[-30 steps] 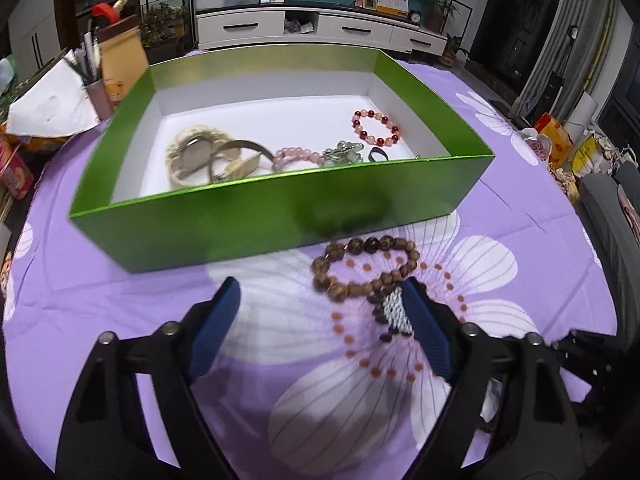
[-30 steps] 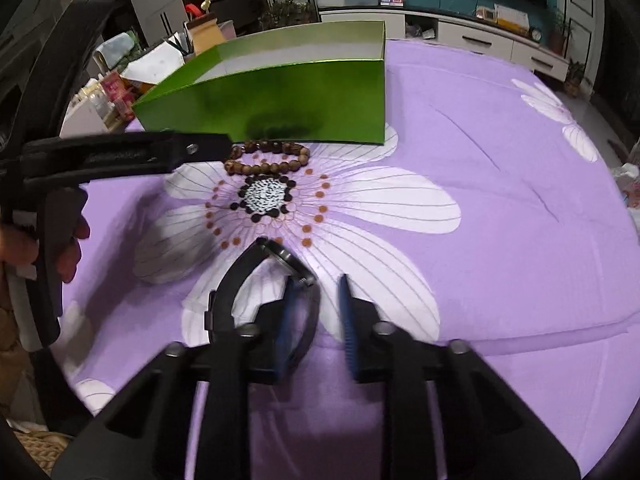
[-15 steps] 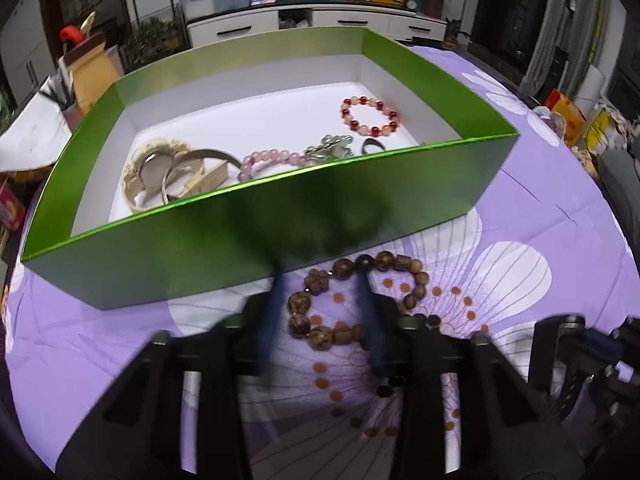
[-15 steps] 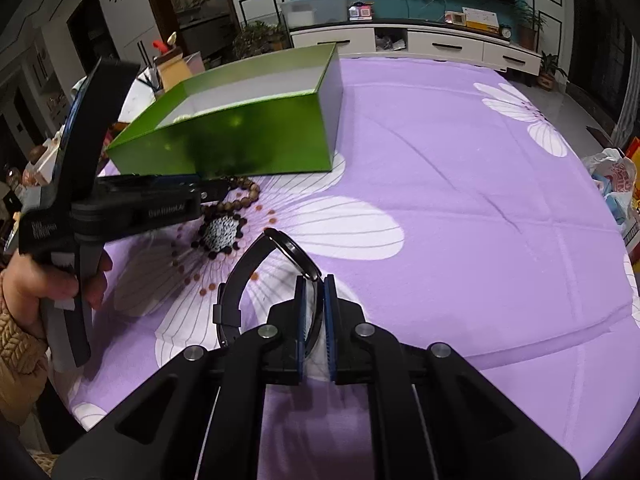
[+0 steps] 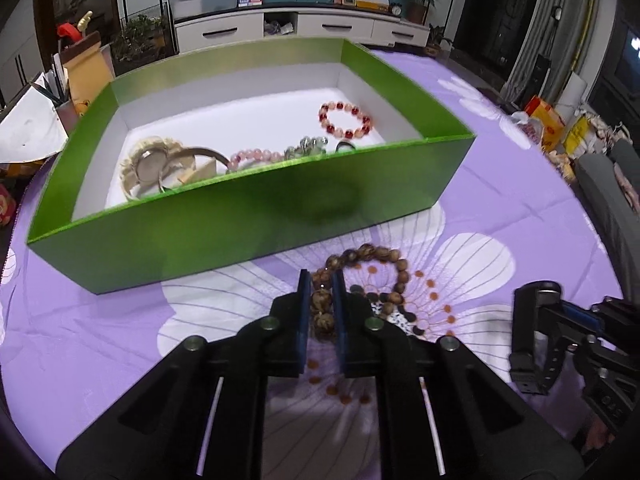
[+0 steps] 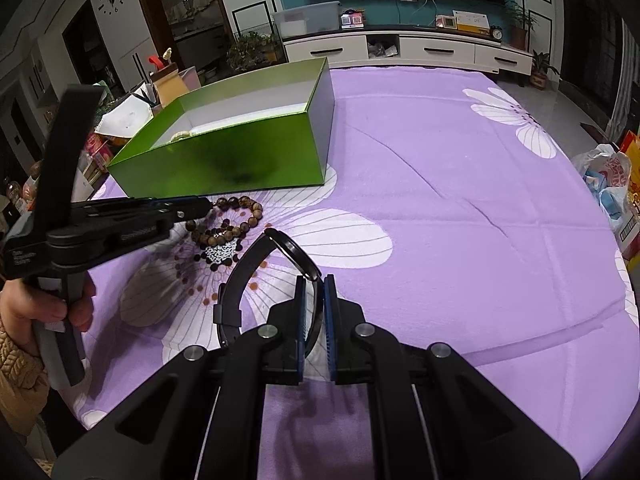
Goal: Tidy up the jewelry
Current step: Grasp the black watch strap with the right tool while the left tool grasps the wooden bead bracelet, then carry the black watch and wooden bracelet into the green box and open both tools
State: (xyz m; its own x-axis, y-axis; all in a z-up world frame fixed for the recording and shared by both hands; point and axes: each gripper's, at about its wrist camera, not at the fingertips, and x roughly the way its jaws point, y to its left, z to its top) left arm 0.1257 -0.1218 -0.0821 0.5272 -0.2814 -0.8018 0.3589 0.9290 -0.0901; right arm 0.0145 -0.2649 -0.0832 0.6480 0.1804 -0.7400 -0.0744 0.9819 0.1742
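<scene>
A brown wooden bead bracelet point(image 5: 376, 256) lies on the purple flowered cloth just in front of the green box point(image 5: 240, 216). My left gripper point(image 5: 320, 280) has its jaws closing, and the blue pads press on the bracelet's near beads. From the right wrist view, the left gripper point(image 6: 200, 202) reaches in from the left over the bracelet point(image 6: 240, 220). My right gripper point(image 6: 314, 284) is shut on the strap of a black watch point(image 6: 256, 264), held a little above the cloth. The watch point(image 5: 532, 344) also shows at the right of the left wrist view.
Inside the green box point(image 6: 240, 156) lie a red bead bracelet point(image 5: 346, 120), a pink bead bracelet point(image 5: 256, 156), a gold watch point(image 5: 152, 164) and a small green piece point(image 5: 308, 146). Clutter stands beyond the table's left edge. A hand point(image 6: 44, 308) grips the left gripper's handle.
My left gripper moved forward over the brown bracelet and its wide jaws came together on the beads. My right gripper's jaws closed on the black watch strap and rose slightly.
</scene>
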